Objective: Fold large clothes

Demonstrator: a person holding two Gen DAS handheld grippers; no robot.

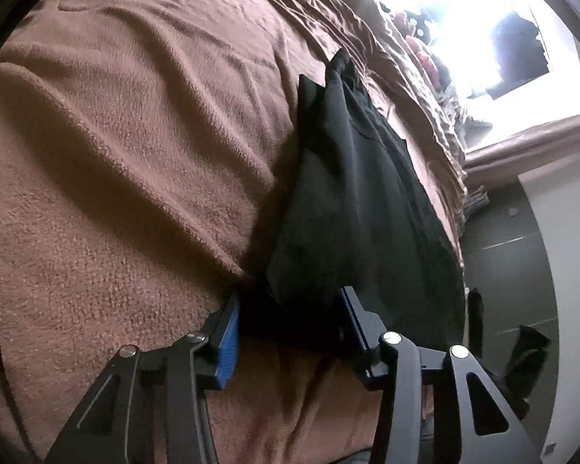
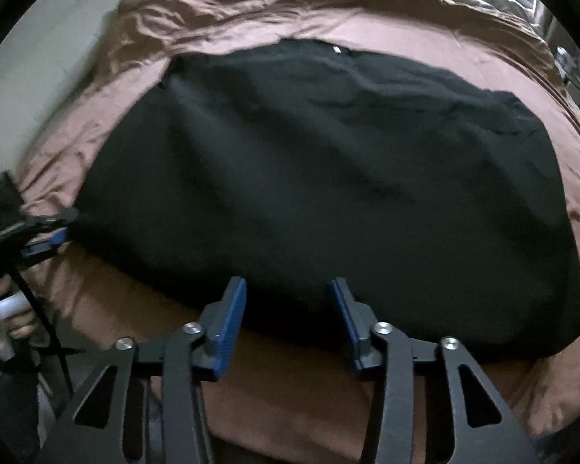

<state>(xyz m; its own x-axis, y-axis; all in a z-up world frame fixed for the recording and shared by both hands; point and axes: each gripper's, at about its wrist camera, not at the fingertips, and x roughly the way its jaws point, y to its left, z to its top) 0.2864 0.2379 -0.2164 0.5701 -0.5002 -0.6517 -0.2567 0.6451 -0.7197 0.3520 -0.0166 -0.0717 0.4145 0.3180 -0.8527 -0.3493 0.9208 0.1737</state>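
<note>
Black garment (image 2: 321,178) wholly spread only before right fingers (image 2: 234,321).

One black garment (image 2: 321,178) lies on one brown blanket (image 1: 127,147). Two grippers show, left (image 1: 290,309) and right (image 2: 288,294). Possibly one bare hand (image 2: 4,317).

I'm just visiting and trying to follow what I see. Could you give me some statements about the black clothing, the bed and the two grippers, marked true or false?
1. The black garment lies spread on a brown blanket. True.
2. The right gripper is clamped shut on the cloth. False: its jaws stand open at the near edge.
3. The left gripper is open. True.
4. The garment is white. False: it is black.
</note>
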